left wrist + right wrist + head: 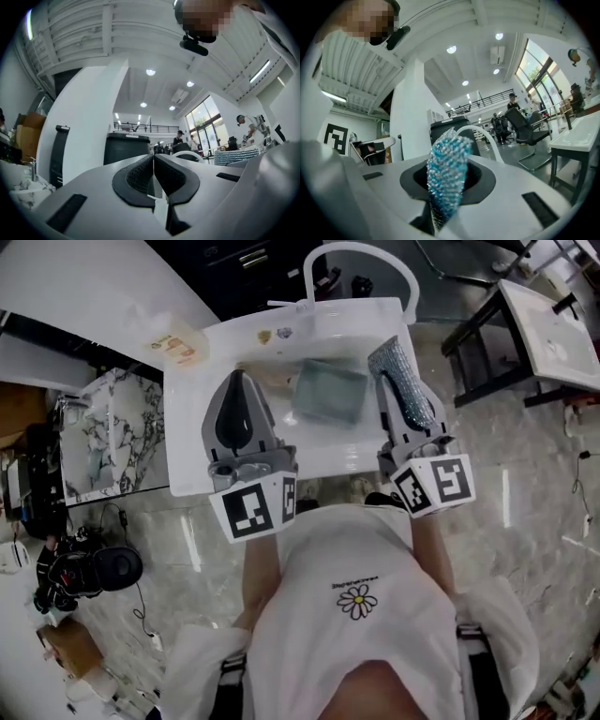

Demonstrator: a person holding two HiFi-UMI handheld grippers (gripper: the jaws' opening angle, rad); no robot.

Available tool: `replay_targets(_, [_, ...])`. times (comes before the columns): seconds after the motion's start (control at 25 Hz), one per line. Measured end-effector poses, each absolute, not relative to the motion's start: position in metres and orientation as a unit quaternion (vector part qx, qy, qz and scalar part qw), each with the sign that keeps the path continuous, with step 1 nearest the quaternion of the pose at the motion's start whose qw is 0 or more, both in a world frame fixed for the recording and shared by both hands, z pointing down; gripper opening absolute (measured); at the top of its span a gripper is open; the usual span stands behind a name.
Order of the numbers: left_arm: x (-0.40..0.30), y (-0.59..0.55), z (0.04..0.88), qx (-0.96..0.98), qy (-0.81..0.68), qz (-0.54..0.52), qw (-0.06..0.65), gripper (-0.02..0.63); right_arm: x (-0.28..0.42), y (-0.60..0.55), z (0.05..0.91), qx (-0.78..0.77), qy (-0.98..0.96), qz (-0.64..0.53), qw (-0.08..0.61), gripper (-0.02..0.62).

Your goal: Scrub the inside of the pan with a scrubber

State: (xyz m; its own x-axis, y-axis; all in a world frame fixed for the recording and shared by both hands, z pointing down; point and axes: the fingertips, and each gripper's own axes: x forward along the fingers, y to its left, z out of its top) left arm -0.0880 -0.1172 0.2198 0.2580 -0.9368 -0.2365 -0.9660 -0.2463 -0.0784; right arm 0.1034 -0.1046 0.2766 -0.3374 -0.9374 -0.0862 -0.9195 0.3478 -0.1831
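My left claw is shut tight, its two dark pads pressed together with nothing between them. My right claw is clamped on the scrubber, a blue and silver mesh pad that stands upright between the pads and sticks out well past the tips.

From the head view, both claws point away from me over the near part of a white sink. The left claw is over the left side of the basin. The right claw is over the right side, with the scrubber lying along its top.

The pan, a grey-green square one, sits in the sink between the two claws. It is just beside the scrubber and not under it. Neither claw touches the pan as far as I can tell.

A white arched tap rises at the far edge of the sink. A marker cube rides on the near end of the left claw, and another is on the right. A marble-patterned bench stands to the left of the sink.
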Motion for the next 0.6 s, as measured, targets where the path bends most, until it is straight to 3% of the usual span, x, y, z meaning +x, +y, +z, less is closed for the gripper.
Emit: replay_targets(0.6, [-0.093, -0.157, 0.245, -0.838, 0.536, 0.051, 0.086, 0.020, 0.097, -0.103, 0.291, -0.647, 0.756, -0.064, 0.077, 0.061])
